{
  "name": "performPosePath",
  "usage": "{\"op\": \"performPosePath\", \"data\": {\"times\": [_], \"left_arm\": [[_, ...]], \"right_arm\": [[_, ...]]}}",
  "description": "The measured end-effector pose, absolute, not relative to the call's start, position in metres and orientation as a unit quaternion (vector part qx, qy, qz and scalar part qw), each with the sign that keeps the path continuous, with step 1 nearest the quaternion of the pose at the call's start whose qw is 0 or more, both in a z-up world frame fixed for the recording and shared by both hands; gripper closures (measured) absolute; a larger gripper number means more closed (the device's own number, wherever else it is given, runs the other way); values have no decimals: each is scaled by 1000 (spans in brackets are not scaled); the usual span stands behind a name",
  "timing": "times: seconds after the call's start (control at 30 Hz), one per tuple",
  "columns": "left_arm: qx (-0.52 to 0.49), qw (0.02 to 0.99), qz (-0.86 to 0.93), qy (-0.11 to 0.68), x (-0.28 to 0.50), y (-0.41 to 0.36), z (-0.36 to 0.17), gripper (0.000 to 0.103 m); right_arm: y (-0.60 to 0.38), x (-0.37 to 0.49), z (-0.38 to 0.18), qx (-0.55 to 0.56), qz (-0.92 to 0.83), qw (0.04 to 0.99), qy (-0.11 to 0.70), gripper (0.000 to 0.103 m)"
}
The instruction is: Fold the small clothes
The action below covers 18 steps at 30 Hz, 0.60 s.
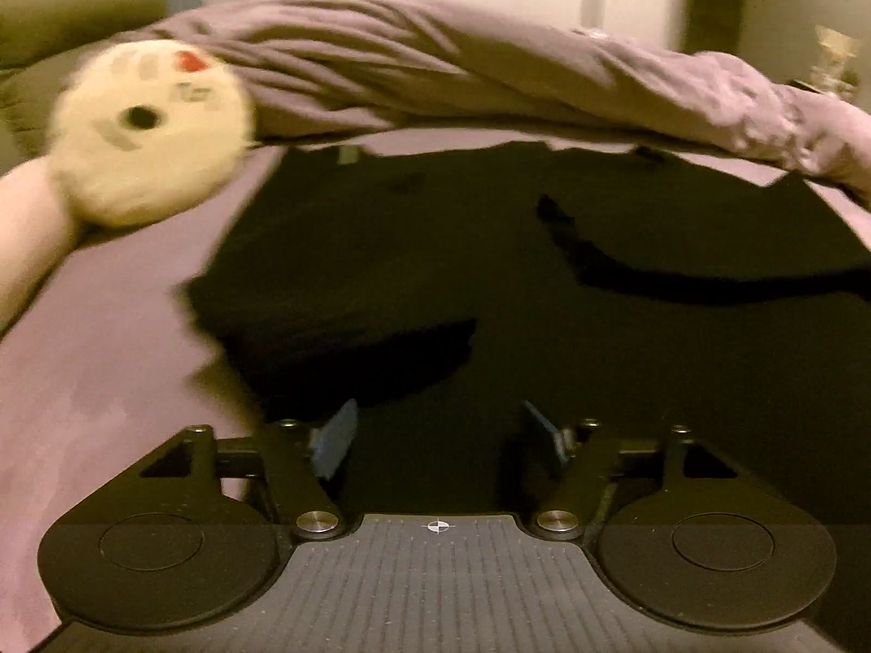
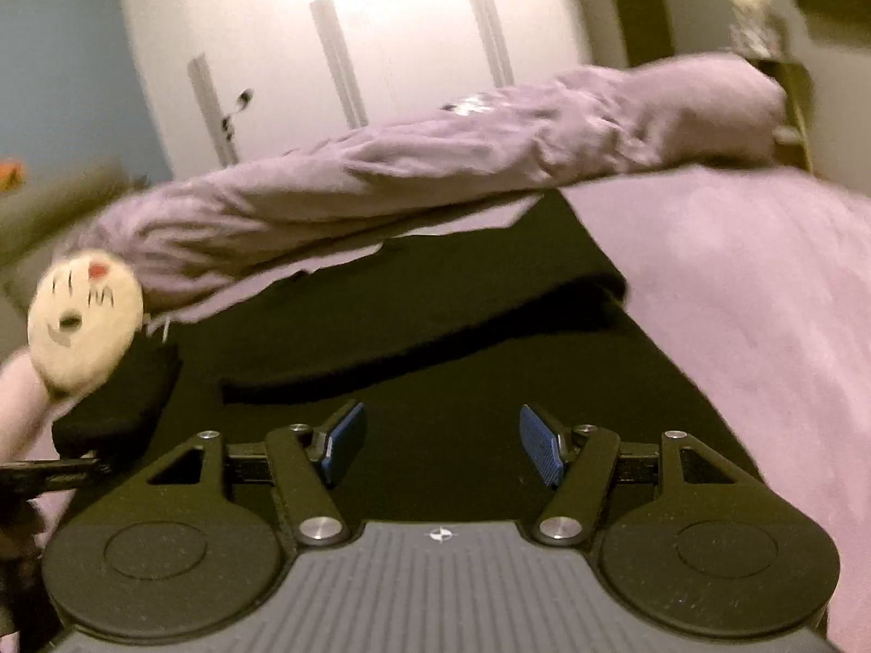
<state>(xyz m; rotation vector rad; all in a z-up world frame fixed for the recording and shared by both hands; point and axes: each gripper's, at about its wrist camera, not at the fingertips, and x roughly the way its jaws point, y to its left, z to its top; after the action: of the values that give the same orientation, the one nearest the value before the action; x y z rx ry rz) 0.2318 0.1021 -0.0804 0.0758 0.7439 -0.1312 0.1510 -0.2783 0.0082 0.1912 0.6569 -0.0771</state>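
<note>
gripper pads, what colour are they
Blue, with a fine ribbed texture. The right gripper pads show it best, in the right wrist view.

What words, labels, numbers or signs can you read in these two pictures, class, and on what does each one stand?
None can be read.
Black garment: a small tag near its far edge, too blurred to read.
Plush toy: only face markings, no letters.
Left gripper and right gripper: a crosshair mark on each base, no words.
</note>
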Motion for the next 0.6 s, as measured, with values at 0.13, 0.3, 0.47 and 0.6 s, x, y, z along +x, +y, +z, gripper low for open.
{"op": "performPosePath", "data": {"times": [0.13,0.3,0.47,0.6], "left_arm": [[-7,923,9,384,201,134,-85,22],[-61,918,20,391,183,163,-91,14],[-92,917,20,386,173,171,-95,12],[-116,917,28,382,167,174,-93,12]], "right_arm": [[-230,199,8,-93,-18,919,383,35],[-163,230,17,-293,34,891,345,30],[-116,238,27,-351,113,885,283,24],[-80,235,2,-318,186,893,258,25]]}}
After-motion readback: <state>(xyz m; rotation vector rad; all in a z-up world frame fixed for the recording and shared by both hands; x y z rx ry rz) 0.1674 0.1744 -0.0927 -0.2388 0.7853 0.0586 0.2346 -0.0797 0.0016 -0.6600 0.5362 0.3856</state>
